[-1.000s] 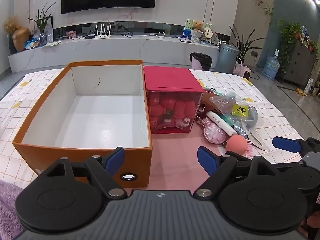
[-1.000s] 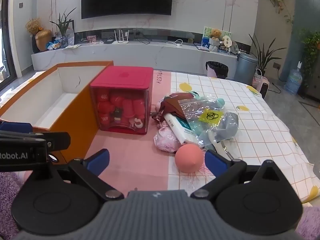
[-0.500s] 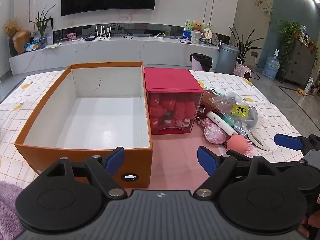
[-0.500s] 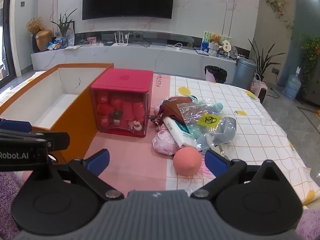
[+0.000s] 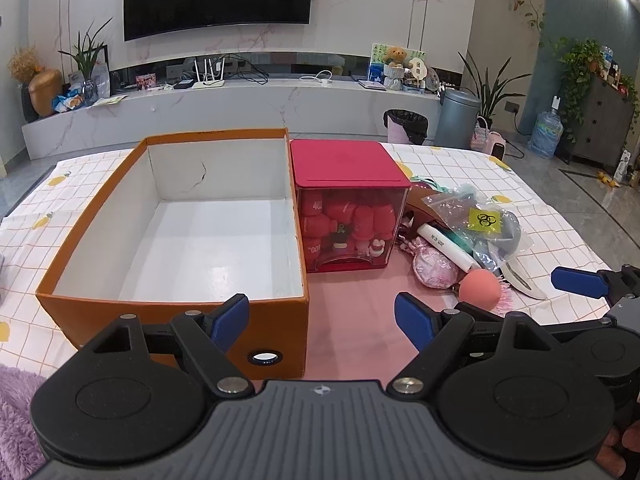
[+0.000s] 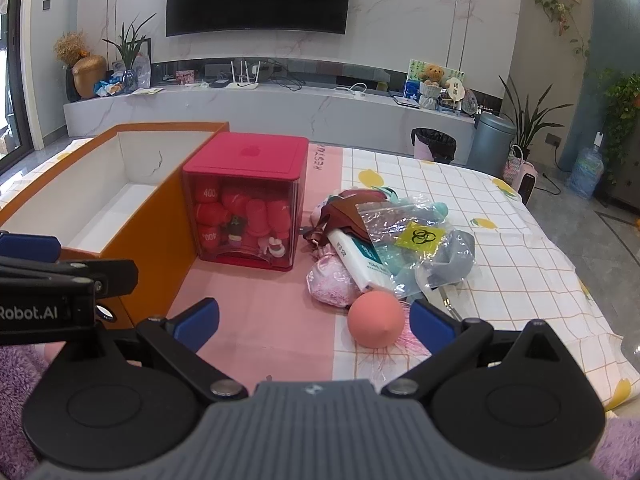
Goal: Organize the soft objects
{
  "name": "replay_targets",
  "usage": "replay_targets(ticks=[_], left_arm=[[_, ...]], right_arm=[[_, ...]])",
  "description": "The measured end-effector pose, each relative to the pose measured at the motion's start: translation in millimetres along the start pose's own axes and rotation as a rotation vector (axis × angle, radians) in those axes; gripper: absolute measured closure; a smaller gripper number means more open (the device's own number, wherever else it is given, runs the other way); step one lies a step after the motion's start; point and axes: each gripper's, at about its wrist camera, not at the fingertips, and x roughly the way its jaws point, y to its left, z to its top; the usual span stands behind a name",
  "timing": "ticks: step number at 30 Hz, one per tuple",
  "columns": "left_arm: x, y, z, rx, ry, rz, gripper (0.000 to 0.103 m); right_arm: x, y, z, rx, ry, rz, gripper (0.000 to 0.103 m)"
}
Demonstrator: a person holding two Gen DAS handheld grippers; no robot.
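Soft stuff sits in a heap on the table right of the red lidded box (image 6: 244, 196): nearest is a coral sponge ball (image 6: 375, 319), egg-ish, matte, lying on a pink fringed bit; just behind it a pink satin pouch (image 6: 332, 282), crinkly; then a white tube (image 6: 352, 258), brown cloth (image 6: 344, 210), a clear zip bag w/ yellow biohazard label (image 6: 420, 236), grey cloth (image 6: 456, 258) under it. All tangled and touching. Orange cardboard box (image 5: 176, 240) left of the red one is bare inside, so prob. the drop spot; nothing sorted yet by the look of it. Right gripper (image 6: 314, 318) is spread wide, nothing between its jaws, low over the pink strip of tablecloth, w/ the ball just inside its right pad. Left gripper (image 5: 322, 318) also spread, holding nothing, hovering by the orange box's near right corner. Risks, as I judge: ball is round and squashy, so an off-centre pinch could squirt it out or roll it toward the table edge; the fringe under it may get caught in the grip and drag along; reaching deeper into the heap could snag the bag and pull the tube or the metal tool (image 5: 524, 278) w/ it. Grippers are close, could bump on the carry across.
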Motion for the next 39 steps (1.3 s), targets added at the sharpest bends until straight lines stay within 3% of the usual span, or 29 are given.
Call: replay_targets(ticks=[39], left_arm=[[3.4,-1.3,-1.1,0.002,0.02,-0.005,0.006]], right_arm=[[3.2,2.0,-1.9,-0.018,0.012,-0.014,0.004]])
